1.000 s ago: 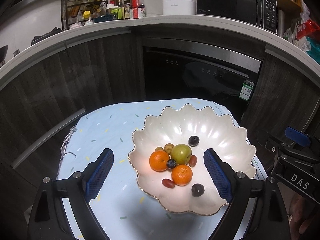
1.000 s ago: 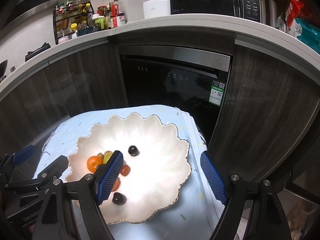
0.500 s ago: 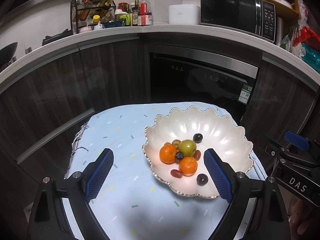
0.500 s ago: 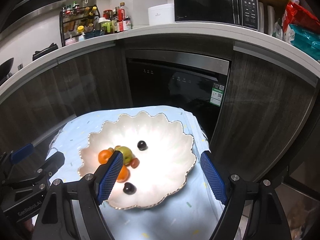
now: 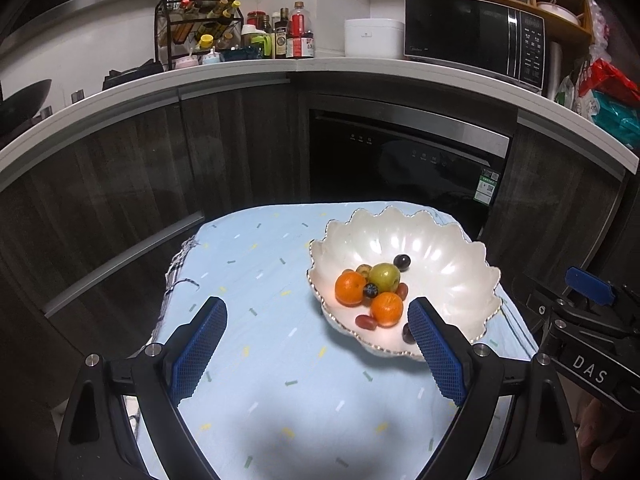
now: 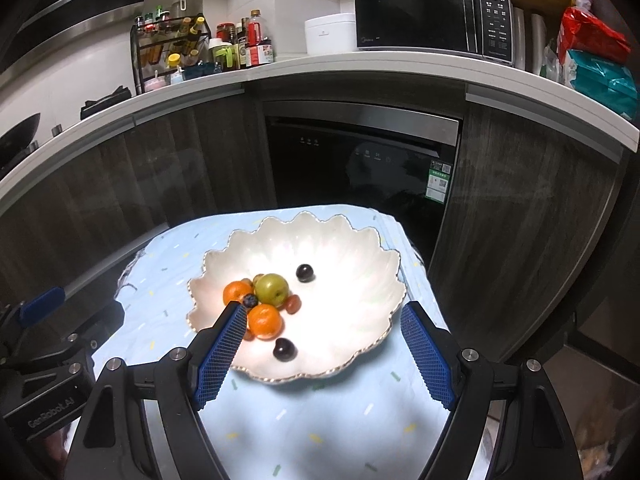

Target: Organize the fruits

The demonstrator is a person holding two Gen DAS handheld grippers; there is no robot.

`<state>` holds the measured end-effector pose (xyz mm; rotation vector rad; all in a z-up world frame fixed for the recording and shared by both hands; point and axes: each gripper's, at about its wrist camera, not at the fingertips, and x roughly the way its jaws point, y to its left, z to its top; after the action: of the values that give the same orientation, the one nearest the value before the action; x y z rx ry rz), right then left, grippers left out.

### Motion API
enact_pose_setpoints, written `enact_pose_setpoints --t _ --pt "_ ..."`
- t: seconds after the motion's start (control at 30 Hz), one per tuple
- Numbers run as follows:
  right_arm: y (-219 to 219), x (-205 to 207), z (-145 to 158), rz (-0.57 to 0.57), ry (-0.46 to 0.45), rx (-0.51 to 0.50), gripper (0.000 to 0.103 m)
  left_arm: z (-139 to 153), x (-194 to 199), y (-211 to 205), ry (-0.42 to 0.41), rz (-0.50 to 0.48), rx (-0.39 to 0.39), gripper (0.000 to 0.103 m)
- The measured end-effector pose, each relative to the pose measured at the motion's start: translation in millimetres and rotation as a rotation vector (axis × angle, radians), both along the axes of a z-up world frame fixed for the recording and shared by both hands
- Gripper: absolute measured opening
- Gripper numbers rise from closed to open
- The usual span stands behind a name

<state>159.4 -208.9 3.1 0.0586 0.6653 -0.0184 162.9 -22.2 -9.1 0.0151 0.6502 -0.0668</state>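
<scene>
A white scalloped bowl (image 5: 448, 280) with a thin gold rim sits on the right part of a small bench covered with a pale blue cloth (image 5: 260, 280), in front of dark kitchen cabinets. All the fruit lies inside the bowl, bunched on its left side: a green apple (image 5: 384, 277) in the middle, one orange (image 5: 350, 289) to its left and a second orange (image 5: 386, 309) nearer the camera, with a blueberry (image 5: 370, 290) between them. A dark grape (image 5: 401, 261) lies apart behind the apple, another dark grape (image 6: 284, 349) lies alone at the near side, and small reddish fruits are tucked around the oranges. The left tool (image 5: 316, 354) hangs above the cloth with its blue pads wide apart and nothing between them. The right tool (image 6: 324, 354) is likewise spread wide and empty, above the bowl's near rim. Behind, a microwave (image 6: 432, 18) and bottles stand on the kitchen counter.
</scene>
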Motion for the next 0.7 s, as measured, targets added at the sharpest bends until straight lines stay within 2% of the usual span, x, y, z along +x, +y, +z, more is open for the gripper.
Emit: enact_pose_setpoints --t 0.27,0.7 --pt "7 -25 -6 -0.006 -0.017 -0.026 0.080 -14 -23 9 0.014 -0.001 0.031 0.093" --pt "17 -63 -11 -0.006 -0.072 -0.043 0.080 -32 -57 25 0.049 0.018 0.019 0.096"
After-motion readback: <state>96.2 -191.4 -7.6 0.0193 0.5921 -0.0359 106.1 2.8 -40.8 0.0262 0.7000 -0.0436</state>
